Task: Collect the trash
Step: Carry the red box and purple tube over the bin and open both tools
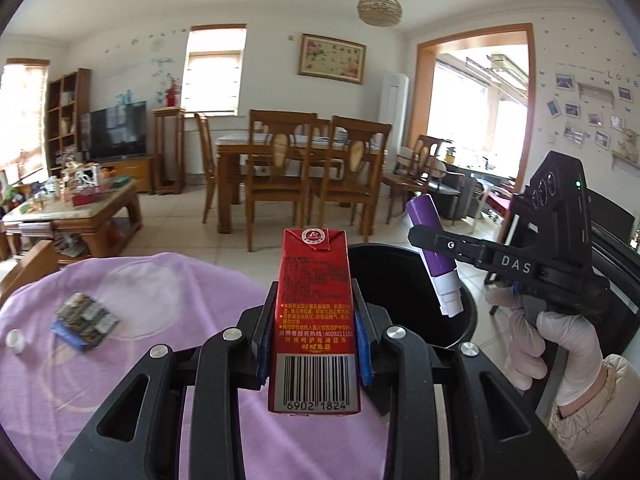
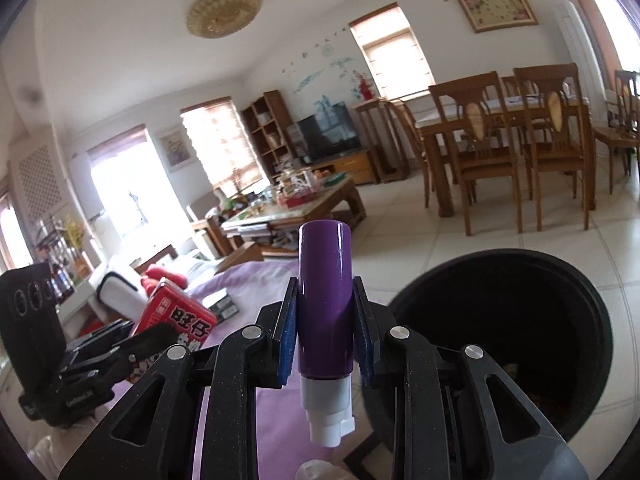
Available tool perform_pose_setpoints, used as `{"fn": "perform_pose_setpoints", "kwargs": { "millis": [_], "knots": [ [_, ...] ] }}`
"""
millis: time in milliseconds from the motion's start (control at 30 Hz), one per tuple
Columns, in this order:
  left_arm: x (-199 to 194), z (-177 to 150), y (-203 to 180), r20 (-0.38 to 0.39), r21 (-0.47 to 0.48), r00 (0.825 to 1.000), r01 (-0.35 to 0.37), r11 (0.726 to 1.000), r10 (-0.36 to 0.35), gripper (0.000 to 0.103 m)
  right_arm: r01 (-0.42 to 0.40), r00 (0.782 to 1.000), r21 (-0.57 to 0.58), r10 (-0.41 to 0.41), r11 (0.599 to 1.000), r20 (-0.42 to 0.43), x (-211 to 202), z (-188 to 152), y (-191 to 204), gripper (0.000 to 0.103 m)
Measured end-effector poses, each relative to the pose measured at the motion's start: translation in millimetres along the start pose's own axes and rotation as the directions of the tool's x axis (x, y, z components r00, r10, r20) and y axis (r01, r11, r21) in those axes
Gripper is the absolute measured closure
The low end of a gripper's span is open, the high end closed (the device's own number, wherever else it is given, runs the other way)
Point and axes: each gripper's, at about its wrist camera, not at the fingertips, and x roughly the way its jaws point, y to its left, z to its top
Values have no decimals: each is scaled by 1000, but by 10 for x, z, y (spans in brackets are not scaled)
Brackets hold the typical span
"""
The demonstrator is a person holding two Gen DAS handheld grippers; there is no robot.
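1. The black trash bin (image 2: 516, 344) stands on the tiled floor just beside the counter (image 1: 168, 280), which is draped in a lilac cloth. Its inside is dark; something small and pale shows low down in the right wrist view, but I cannot tell what it is.

2. The left tongs (image 1: 314, 344) pinch a red drink carton (image 1: 314, 320) between their blue pads (image 1: 365, 354), barcode end nearest the camera and folded top pointing away. The carton is held above the counter's edge, right beside the bin's rim (image 1: 472, 312).

3. The right tongs (image 2: 325, 340) pinch a purple tube with a white cap (image 2: 325, 304), purple end up, white cap down. From the left wrist view it hangs over the bin's rim, slightly tilted, gripped around its middle.

4. A white-gloved hand (image 1: 536, 344) holds the right tool's handle.

5. On the counter, well apart from both tongs, lie a crumpled blue-and-dark wrapper (image 1: 85, 320) and, near the left edge, a small white cap (image 1: 16, 342).
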Motion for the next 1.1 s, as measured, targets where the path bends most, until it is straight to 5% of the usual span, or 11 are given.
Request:
{"fn": "perform_pose_setpoints", "kwargs": {
  "millis": [400, 1100],
  "knots": [
    [836, 4, -519, -88, 47, 993, 88, 995, -84, 71, 101, 995, 144, -100, 984, -13, -459, -302, -1264, 78],
    [1359, -260, -738, -232, 115, 969, 112, 987, -83, 71, 155, 987, 200, -144, 968, -66, 24, -479, -1238, 77]
  ]
}}
